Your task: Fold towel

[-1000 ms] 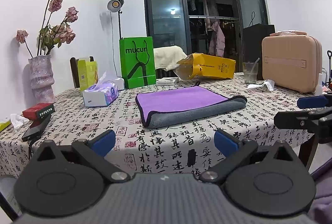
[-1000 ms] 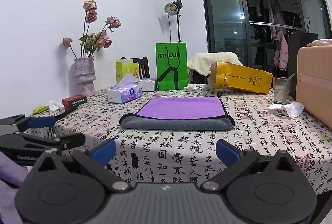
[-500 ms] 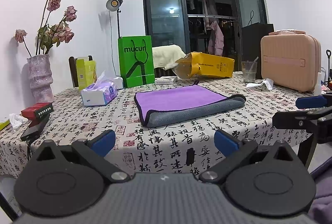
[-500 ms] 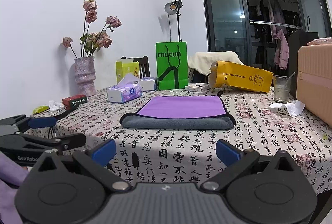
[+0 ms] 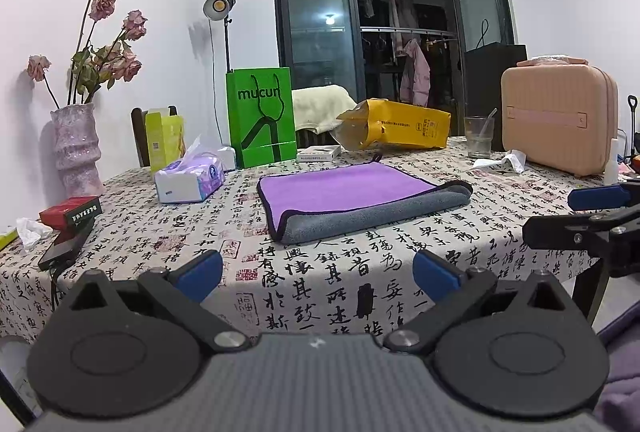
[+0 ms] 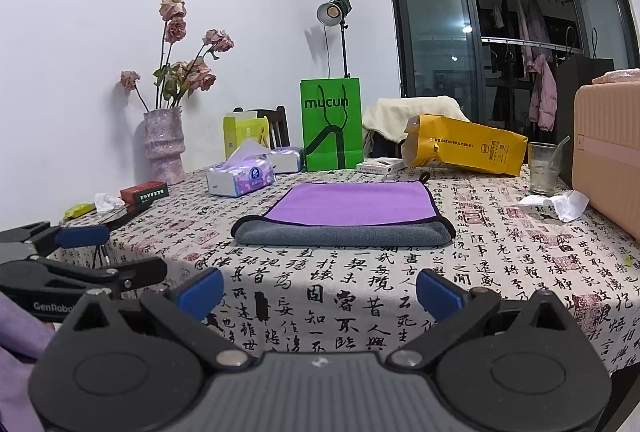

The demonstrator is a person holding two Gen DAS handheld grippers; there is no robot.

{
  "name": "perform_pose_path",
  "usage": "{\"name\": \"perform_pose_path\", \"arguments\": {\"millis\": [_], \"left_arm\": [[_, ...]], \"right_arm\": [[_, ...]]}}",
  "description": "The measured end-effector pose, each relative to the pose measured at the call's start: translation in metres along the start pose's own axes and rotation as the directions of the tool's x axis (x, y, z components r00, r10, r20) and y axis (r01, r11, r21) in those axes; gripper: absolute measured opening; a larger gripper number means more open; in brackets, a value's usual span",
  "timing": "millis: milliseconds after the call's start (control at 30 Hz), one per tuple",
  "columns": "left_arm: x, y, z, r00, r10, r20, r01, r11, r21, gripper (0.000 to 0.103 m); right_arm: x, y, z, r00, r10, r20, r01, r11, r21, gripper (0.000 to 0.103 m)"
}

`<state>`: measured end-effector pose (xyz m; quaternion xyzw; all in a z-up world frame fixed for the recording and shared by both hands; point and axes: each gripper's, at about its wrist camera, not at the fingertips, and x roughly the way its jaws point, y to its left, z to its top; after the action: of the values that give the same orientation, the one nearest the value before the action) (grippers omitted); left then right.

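lay folded on the table (image 5: 400,272), the towel (image 5: 344,192): purple face up, grey fold turned toward the cameras, well ahead of both grippers and touched by neither. ran side to side in the right view, long axis across the fingers' line, fold edge square on; sat turned in the left view, near corner lower left, far end off to the right. looked about equally far from both; perhaps better lined up for the right gripper (image 6: 318,290). held wide apart and empty, both the left gripper (image 5: 318,278) and the right, blue pads spread at the table's near edge. would call for a reach forward over the cloth to the grey fold before any further fold.

against the frames a second back, little changed: towel in the same place and same shape, fingers spread as before, only a slight drift of the left view.
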<state>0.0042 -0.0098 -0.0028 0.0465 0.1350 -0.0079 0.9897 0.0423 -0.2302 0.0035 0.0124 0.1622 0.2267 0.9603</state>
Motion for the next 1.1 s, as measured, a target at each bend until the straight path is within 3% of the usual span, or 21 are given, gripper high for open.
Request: {"name": "perform_pose_path", "arguments": {"millis": [1100], "left_arm": [[0.0082, -0.0011, -0.0041, 1.000, 0.009, -0.028, -0.008, 1.000, 0.014, 0.103]], "right_arm": [[0.0017, -0.0067, 0.0001, 1.000, -0.031, -0.006, 0.031, 0.999, 0.024, 0.103]]}}
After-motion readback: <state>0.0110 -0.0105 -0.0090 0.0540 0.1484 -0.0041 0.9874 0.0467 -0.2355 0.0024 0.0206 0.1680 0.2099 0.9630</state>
